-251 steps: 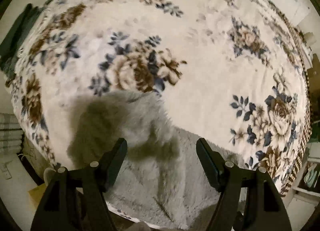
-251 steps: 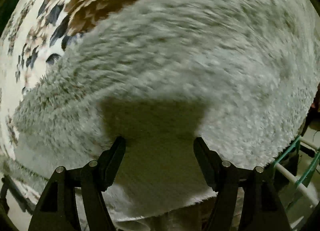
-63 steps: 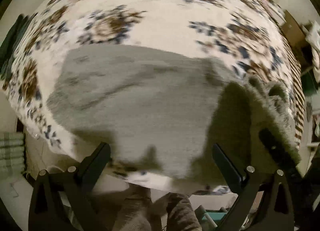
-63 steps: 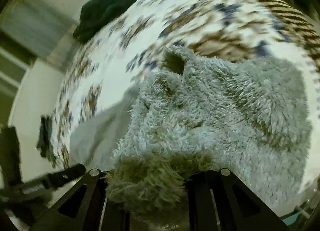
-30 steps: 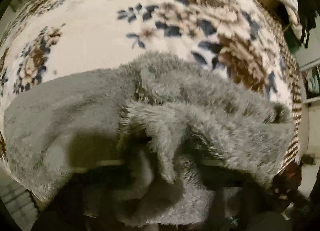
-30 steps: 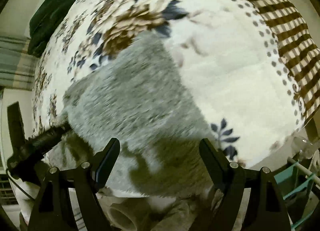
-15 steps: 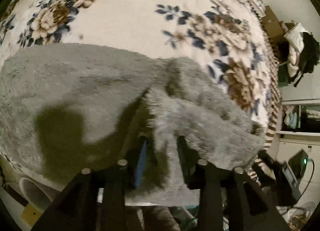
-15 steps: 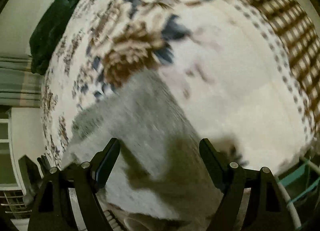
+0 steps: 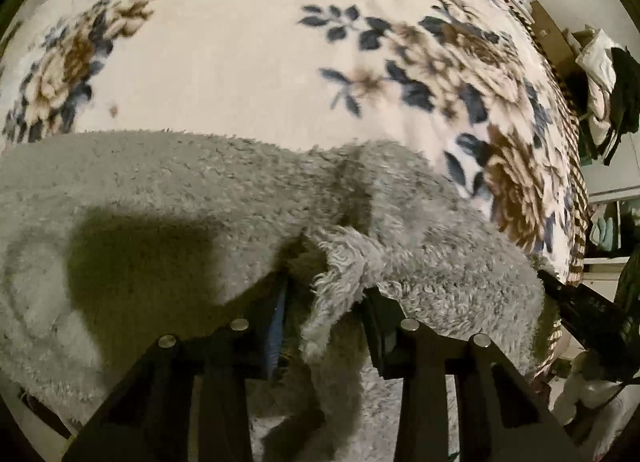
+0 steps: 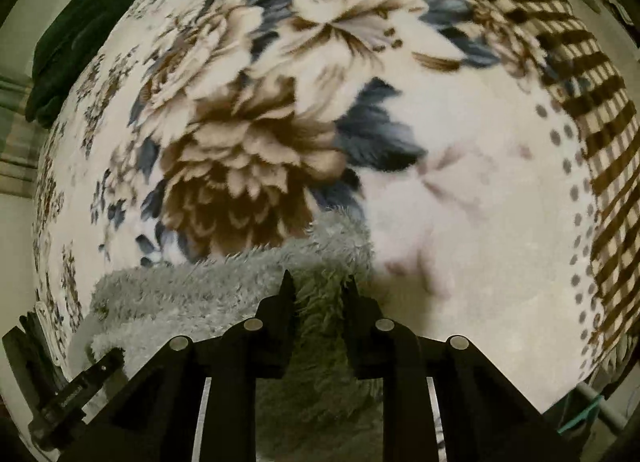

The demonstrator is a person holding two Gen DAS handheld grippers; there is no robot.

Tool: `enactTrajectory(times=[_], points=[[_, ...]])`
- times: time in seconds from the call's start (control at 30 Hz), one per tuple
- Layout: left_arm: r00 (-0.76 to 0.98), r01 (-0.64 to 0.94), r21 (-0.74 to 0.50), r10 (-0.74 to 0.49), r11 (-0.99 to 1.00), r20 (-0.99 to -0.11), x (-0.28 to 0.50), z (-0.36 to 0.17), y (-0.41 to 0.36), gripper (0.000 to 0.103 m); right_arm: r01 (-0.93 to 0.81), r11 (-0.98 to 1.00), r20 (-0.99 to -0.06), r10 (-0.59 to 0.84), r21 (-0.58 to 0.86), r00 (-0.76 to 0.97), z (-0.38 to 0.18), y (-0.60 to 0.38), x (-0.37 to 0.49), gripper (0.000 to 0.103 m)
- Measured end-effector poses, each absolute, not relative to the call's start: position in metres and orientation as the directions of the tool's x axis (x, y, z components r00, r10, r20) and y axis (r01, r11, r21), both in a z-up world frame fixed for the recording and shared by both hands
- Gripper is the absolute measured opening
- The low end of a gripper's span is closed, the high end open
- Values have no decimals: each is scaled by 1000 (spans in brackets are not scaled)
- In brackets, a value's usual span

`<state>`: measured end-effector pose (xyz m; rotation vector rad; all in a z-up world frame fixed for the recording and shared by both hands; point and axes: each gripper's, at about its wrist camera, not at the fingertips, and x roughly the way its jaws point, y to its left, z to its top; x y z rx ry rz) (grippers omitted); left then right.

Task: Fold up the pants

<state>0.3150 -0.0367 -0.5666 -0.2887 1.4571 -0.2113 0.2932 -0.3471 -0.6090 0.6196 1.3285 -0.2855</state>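
Floral cream blanket on the bed point(image 9: 248, 74) | fuzzy grey fleece pants point(image 9: 168, 198) spread across it | my right fingers point(image 10: 318, 282), wide apart a second ago, closing onto their far edge | left fingers point(image 9: 324, 298) narrowing around a raised fold | next fold starting.

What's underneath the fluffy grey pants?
The fluffy grey pants lie on a cream blanket with brown and blue flowers, which shows all around them. The part of the blanket right beneath the pants is covered, so nothing there can be seen.
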Motion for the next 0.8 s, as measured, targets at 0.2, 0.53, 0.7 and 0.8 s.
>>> enactTrajectory(times=[0.2,0.53,0.7,0.8], points=[[87,-125,-443,-434,888,-896,301,-543,-14,34,555,759,-940,259,341,223,-607,-355,296,43],[84,-123,-445,-438,887,-895,227,-509,-6,45,605,708,-929,320,366,187,-571,-342,186,59],[13,1,-383,-383,924,-924,220,-553,-46,28,706,618,-913,395,346,102,-605,-334,132,58],[43,22,-405,-406,914,-913,215,-552,-47,3,744,569,-899,428,350,95,-624,-332,113,21]])
